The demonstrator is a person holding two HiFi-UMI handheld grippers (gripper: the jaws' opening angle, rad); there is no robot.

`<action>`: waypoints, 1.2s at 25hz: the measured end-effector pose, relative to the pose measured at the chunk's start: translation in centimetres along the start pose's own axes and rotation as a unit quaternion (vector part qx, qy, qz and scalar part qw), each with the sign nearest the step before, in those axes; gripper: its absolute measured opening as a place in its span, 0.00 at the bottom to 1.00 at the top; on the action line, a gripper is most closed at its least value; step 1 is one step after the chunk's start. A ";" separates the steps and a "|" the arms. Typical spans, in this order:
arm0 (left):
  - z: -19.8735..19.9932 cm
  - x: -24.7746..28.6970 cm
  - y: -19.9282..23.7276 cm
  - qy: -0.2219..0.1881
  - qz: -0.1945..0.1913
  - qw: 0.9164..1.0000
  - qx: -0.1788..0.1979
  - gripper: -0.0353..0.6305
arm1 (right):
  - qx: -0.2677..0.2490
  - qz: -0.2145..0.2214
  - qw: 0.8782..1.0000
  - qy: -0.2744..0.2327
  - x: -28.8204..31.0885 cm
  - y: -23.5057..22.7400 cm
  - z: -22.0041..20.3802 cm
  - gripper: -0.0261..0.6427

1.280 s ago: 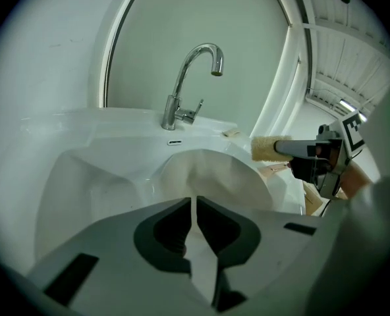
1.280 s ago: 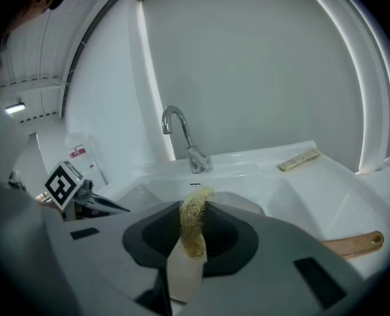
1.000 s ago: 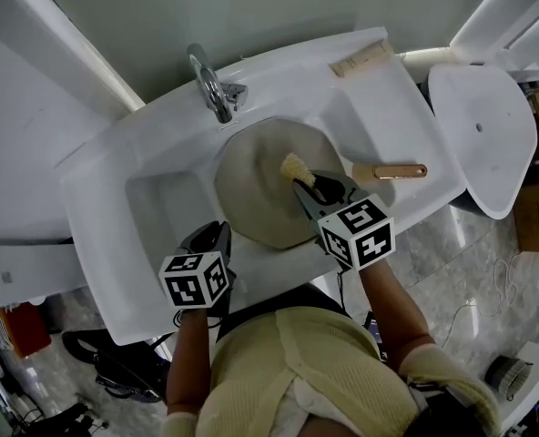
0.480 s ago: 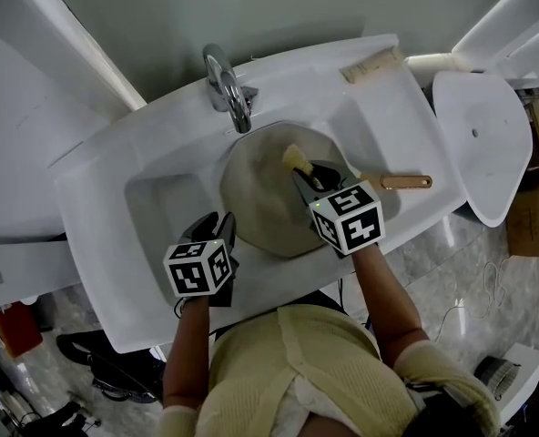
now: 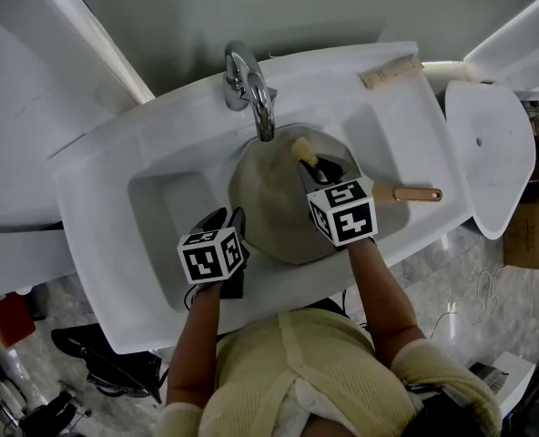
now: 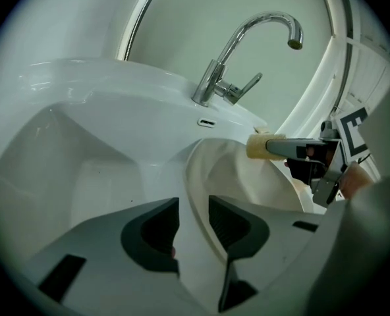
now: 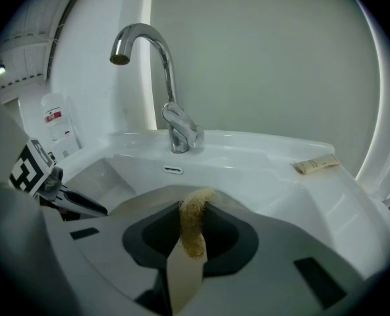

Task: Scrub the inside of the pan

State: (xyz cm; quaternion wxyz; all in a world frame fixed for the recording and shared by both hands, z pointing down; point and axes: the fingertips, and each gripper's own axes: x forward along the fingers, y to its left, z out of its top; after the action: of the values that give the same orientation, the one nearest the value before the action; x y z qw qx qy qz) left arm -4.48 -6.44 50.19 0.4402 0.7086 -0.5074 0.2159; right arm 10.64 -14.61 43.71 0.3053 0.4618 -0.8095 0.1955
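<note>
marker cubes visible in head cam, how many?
2. One cube on the left claw, over the sink's front edge left of the pan; the other cube on the right claw, which grips the brush over the pan's right side. None seem hidden.

Glossy, smooth white sink point(image 5: 151, 209); shiny polished metal faucet point(image 5: 261, 109); matt beige pan point(image 5: 269, 218), wooden-looking handle point(image 5: 422, 194); rough fibrous scrubber point(image 7: 194, 226).

The head view looks steeply down from above the person onto the whole sink point(image 5: 160, 217) — faucet point(image 5: 256, 98) at its far edge. Both gripper views sit low and close by the near edge, facing the faucet; all three share faucet and pan point(image 5: 269, 212).
</note>
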 end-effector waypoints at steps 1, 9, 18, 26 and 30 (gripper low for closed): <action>0.1 0.3 0.1 0.000 0.002 1.000 -0.002 0.32 | -0.002 -0.002 1.000 0.003 0.3 0.0 -0.1 0.17; 0.3 1.5 0.5 0.003 -0.004 1.000 0.005 0.26 | -0.039 -0.022 0.998 0.039 2.6 -0.3 -1.5 0.17; 0.2 2.0 0.3 0.009 -0.019 1.000 0.000 0.21 | -0.077 -0.060 0.992 0.074 4.5 -1.1 -2.4 0.17; 0.1 1.9 0.2 0.009 -0.038 0.999 -0.007 0.21 | -0.113 -0.111 0.984 0.083 5.2 -2.2 -2.3 0.17; 0.1 2.0 0.2 0.009 -0.045 0.999 -0.008 0.21 | -0.129 -0.126 0.980 0.083 5.9 -2.0 -2.3 0.17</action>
State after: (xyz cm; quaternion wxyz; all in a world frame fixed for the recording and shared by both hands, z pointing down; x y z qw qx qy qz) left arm -3.95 -7.61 51.70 0.4599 0.7250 -0.4728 0.1981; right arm 10.81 -17.92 49.50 0.4510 0.4990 -0.7348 0.0874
